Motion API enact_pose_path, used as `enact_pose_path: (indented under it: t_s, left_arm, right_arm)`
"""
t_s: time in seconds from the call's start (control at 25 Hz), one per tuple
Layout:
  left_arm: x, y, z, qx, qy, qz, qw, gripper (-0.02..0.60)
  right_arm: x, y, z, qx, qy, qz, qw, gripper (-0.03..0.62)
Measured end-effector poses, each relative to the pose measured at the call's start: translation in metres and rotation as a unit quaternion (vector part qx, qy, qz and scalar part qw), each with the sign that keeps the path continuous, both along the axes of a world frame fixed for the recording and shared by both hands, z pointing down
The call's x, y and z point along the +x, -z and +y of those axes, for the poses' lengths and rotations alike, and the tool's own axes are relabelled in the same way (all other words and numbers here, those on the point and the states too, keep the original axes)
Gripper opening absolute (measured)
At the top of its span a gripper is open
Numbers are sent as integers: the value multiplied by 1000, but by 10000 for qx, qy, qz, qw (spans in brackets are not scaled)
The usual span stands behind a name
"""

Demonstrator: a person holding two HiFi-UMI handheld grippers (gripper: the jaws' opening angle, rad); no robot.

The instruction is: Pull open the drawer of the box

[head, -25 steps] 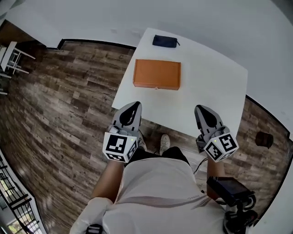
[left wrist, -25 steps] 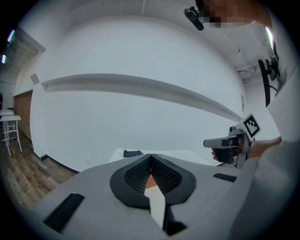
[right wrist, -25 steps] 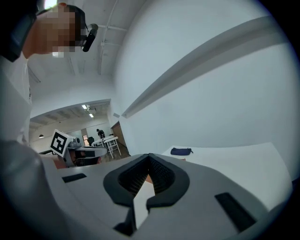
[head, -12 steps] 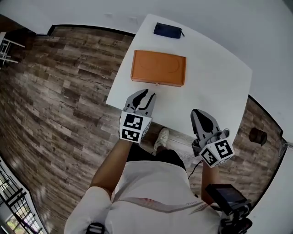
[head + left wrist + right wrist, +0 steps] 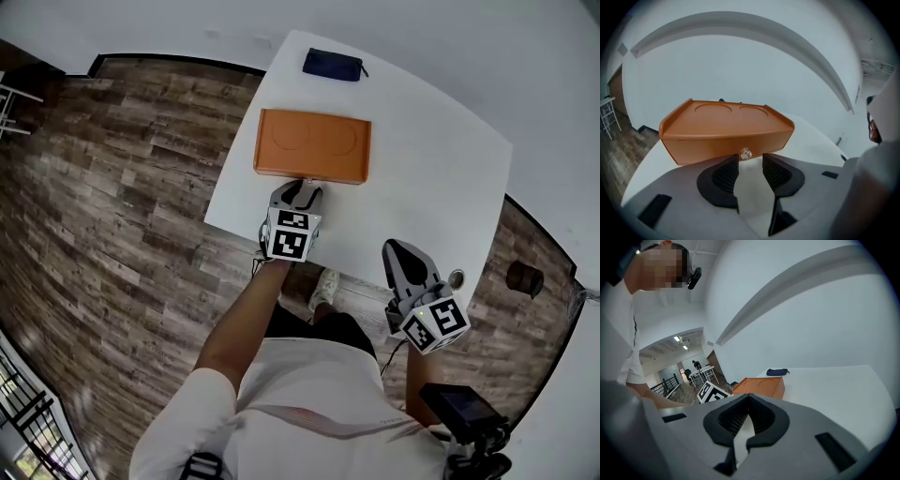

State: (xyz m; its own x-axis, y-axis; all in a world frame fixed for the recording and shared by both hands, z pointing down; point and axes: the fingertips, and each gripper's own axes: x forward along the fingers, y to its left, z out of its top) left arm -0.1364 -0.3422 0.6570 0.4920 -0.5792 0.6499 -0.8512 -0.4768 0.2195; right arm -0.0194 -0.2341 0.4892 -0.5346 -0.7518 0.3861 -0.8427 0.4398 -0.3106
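Orange flat rectangular box (image 5: 312,145) lies on the white table (image 5: 422,178), its shut drawer's small clear knob (image 5: 746,153) facing the person. The left gripper (image 5: 298,195) is at that front, jaws opening, with the knob just off their tips. The right gripper (image 5: 403,253) hovers by the table's near edge, jaws closed and empty.

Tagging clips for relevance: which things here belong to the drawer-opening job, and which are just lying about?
Job: orange box; its clear drawer knob; left gripper, jaws opening, knob just beyond them, ungripped.
Lying about: dark blue pouch; right gripper, shut, idle.
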Motion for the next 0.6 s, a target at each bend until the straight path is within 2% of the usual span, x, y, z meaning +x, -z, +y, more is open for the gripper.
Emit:
enact_pose_path:
  t_s: [0.28,0.44,0.6]
  left_arm:
    - [1,-8,-9,-210,373,118,9990,163]
    - [-1,-10,-10,-208,501,39,9985,100]
    - [0,-9,-12,-250,598,73,9979,98]
  right_arm:
    - [8,-10,5,-112,-54,-33,9999,-2]
    - [9,-9,7,-118,-44,-50,9999,-2]
    - [10,-11,8,-135,-46,-50,9999,-2]
